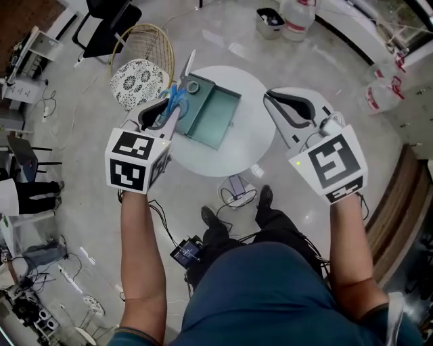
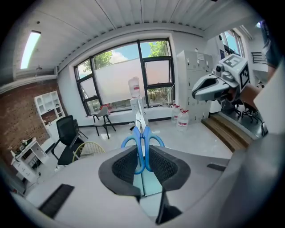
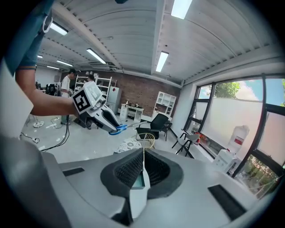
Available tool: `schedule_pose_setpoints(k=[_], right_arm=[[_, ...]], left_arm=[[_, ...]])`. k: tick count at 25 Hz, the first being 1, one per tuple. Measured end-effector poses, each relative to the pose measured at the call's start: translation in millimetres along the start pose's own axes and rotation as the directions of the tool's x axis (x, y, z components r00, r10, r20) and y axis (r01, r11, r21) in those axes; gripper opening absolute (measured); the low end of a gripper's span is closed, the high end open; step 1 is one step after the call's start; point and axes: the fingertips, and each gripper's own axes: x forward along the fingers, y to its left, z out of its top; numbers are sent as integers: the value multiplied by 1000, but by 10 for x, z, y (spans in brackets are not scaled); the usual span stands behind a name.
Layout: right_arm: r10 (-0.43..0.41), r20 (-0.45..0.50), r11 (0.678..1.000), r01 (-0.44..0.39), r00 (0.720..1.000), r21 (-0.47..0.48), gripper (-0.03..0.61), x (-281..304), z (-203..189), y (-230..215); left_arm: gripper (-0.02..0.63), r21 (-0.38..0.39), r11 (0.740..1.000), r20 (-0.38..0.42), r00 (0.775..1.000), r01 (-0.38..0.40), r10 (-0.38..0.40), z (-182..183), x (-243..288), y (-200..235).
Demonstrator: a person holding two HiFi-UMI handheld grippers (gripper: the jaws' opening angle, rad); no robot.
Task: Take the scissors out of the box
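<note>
Photographer: Pale polished floor and a round white table [image 1: 254, 145] lie below both grippers. A wicker chair [image 1: 145, 51] with a patterned cushion stands just beyond the left gripper [image 1: 168, 111], to its left. A black office chair [image 1: 108, 20] sits farther off that way. Water jugs [image 1: 298, 15] stand well past the right gripper [image 1: 274, 101].

Editor: What blocks the view?

Photographer: From the head view, the left gripper and its load cover the box's left edge. The person's shoes [image 1: 265, 197] and loose cables [image 1: 159, 216] lie on the floor near the table's near rim, behind both sets of jaws.

Editor: And the box itself?

Photographer: A teal open-topped box [image 1: 223, 115] sits on the table, below and just ahead of the left jaws. Its teal floor shows through the gap under those jaws in the left gripper view. A small grey ring-shaped item [image 1: 193, 86] rests at its far-left corner. I cannot tell what it is.

Editor: Where are the scissors?

Photographer: The blue-handled scissors [image 2: 141, 133] are out of the box, held above it. The left jaws clamp the handle loops between their pads and are kept partly apart by them. The blades are closed and point up and away from the jaws.

Editor: The other gripper?

Photographer: The right jaws are drawn together to a thin slit with nothing between them. They hang over the table's right rim, apart from the box. The left gripper and its scissors show ahead and to the left of them.
</note>
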Motion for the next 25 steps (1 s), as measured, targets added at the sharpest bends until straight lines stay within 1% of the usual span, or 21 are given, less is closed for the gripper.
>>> schedule_pose_setpoints(k=[5, 8, 12, 18, 25], right_arm=[[-6, 29, 998, 8, 1000, -70, 38, -115, 384, 95], [-5, 45, 993, 10, 999, -116, 38, -221, 587, 132], [-4, 55, 980, 14, 998, -200, 38, -360, 830, 175], [-19, 62, 951, 38, 998, -306, 37, -492, 1024, 368], [-39, 73, 944, 60, 997, -325, 37, -594, 1209, 530]], left_arm=[[95, 35, 998, 85, 995, -53, 50, 251, -573, 125], [95, 38, 997, 123, 990, -73, 68, 374, -861, 123], [95, 35, 994, 170, 981, -99, 92, 504, -1198, 106], [95, 46, 992, 210, 972, -120, 108, 447, -1599, -13], [95, 45, 991, 230, 967, -123, 110, 381, -1890, -94]])
